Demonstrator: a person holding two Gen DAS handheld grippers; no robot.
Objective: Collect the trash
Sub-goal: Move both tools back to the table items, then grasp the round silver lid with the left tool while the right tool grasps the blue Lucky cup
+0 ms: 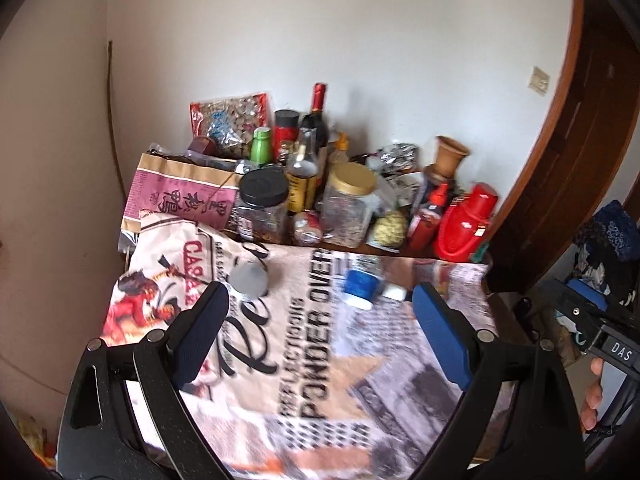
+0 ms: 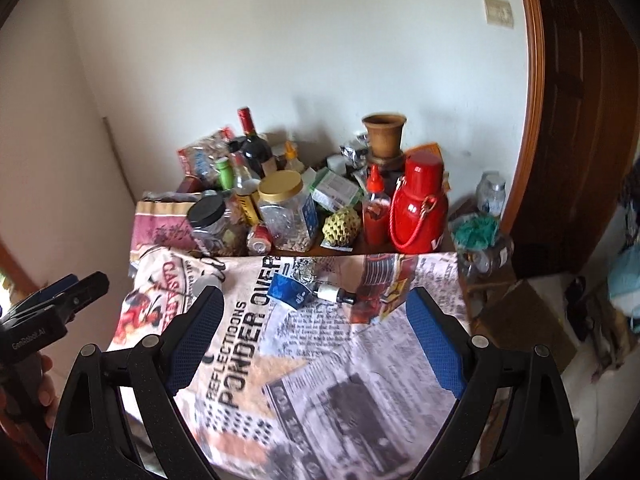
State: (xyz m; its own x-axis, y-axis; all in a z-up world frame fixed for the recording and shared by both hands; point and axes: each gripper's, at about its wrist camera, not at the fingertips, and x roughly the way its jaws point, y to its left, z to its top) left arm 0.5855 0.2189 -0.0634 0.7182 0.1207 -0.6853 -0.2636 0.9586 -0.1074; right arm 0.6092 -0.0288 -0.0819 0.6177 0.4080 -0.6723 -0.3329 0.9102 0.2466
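Note:
A clear plastic bottle with a blue label (image 1: 359,284) lies on its side on the printed tablecloth (image 1: 320,360). It also shows in the right wrist view (image 2: 290,286), with a small white-and-black item (image 2: 334,293) beside it. A crumpled foil scrap (image 2: 305,270) lies just behind it. A grey round cap (image 1: 249,279) sits to the left. My left gripper (image 1: 320,300) is open and empty, hovering short of the bottle. My right gripper (image 2: 314,300) is open and empty, also short of the bottle.
The back of the table is crowded: a black-lid jar (image 1: 262,210), a gold-lid jar (image 1: 349,204), a wine bottle (image 1: 316,120), a red flask (image 2: 418,204), a sauce bottle (image 2: 376,210), a clay pot (image 2: 383,132), a pink bag (image 1: 180,192). A wooden door frame (image 2: 536,120) stands right.

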